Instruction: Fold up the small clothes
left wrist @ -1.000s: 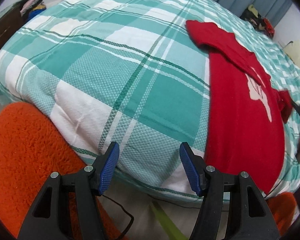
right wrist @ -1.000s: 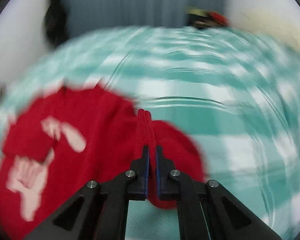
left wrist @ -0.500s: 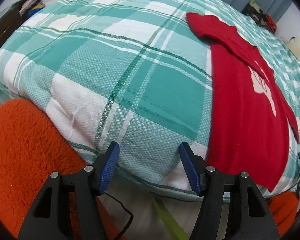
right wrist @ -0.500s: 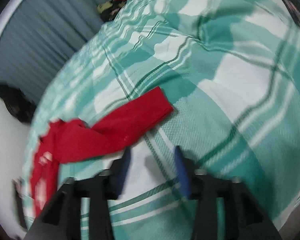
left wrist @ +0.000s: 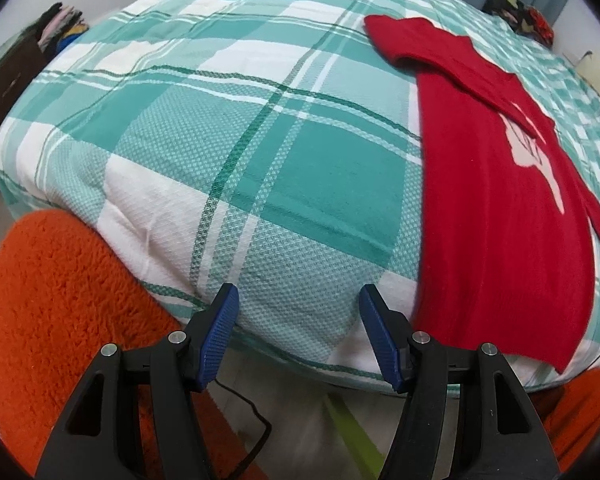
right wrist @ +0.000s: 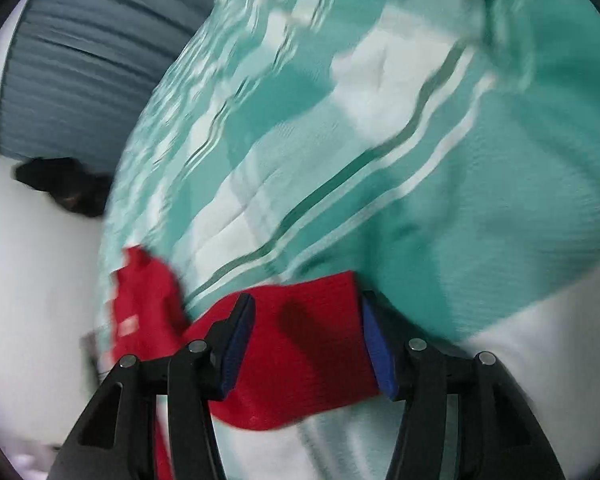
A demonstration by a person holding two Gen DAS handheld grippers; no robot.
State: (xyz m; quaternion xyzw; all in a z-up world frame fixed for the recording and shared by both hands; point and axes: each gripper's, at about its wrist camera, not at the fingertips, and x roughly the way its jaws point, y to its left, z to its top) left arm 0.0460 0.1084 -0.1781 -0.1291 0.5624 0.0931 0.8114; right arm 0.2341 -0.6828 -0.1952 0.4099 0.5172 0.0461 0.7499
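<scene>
A red long-sleeved shirt [left wrist: 496, 208] with a white print lies flat on the right part of a bed covered by a teal-and-white plaid blanket [left wrist: 228, 128], one sleeve stretched toward the far left. The left gripper [left wrist: 298, 336] hovers over the blanket's near edge, jaws apart and empty, beside an orange fluffy rug [left wrist: 60, 308]. The right gripper [right wrist: 306, 340] has just been opening; its spread jaws straddle a sleeve end [right wrist: 300, 344] without pinching it.

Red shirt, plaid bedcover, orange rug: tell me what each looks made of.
Red shirt: soft matte knit, probably cotton, with a flat white print. Plaid bedcover: woven cloth with a fine raised waffle grain, likely cotton. Orange rug: shaggy, tufted pile, probably synthetic.
</scene>
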